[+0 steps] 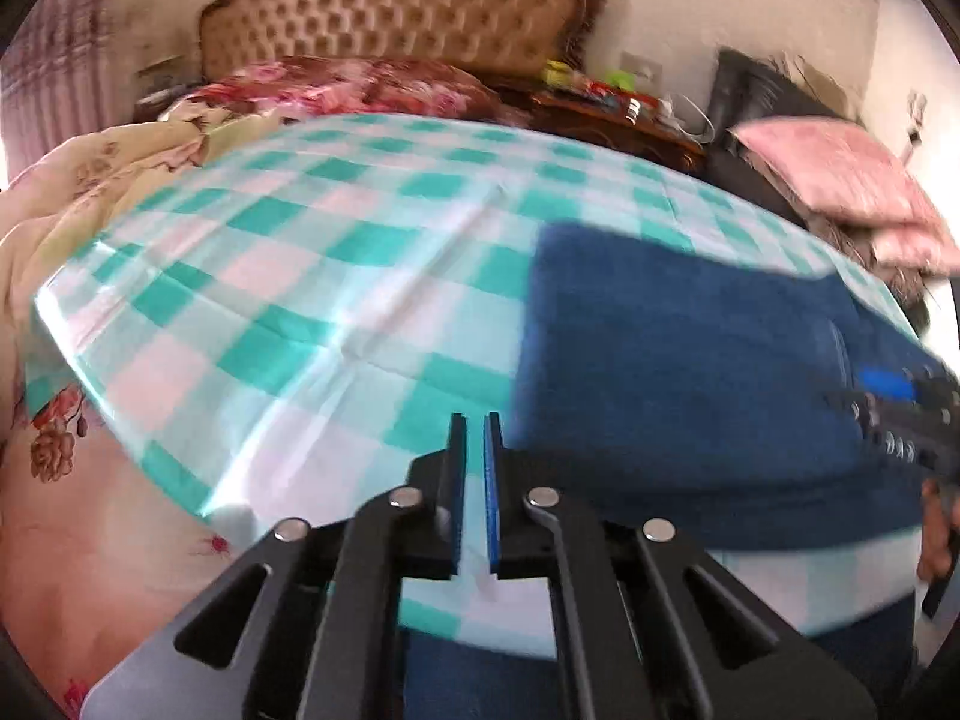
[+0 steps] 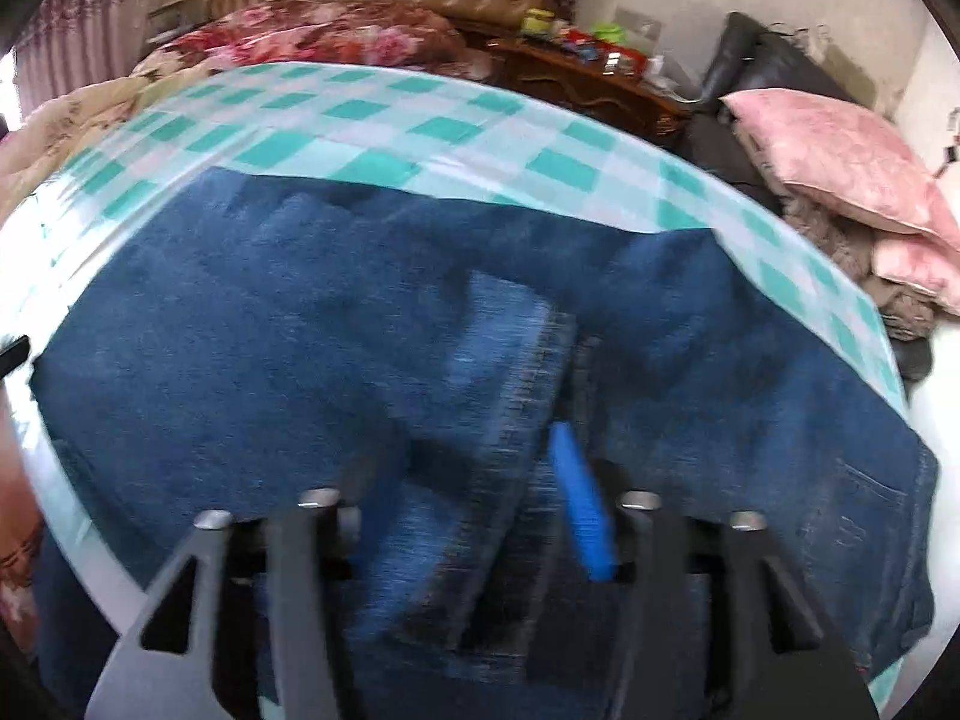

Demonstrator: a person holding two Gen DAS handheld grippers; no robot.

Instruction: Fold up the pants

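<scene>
A: Left wrist view, entry one. The dark blue denim pants (image 1: 678, 384) lie on the teal-and-white checked plastic sheet (image 1: 312, 276) that covers the bed, filling the right half of the frame. Their outline reads as a compact block with a straight left edge, so I judge at least one fold is in.

B: Right wrist view agrees. The pants (image 2: 252, 312) span the middle of the frame, and a hemmed leg end with pale stitching lies over the layers at centre. Not finished, I think: the top layer sits skewed and the right side looks wider than the left. A final fold or squaring-up seems left.

A: Pose of the left gripper (image 1: 475, 438): lower centre of its frame, pointing across bare sheet just left of the pants edge. Jaws nearly together, a thin gap only, nothing between them. Clenched on nothing.

B: The right gripper (image 2: 480, 456) is low over the denim, lower centre. One blue pad (image 2: 579, 510) shows right of the hem; the other finger is blurred. Jaws look spread, with the hem flap between them, but whether they pinch it I cannot tell.

A: Also noted: the right gripper (image 1: 900, 414) appears at the right edge of the left view, over the pants.
</scene>
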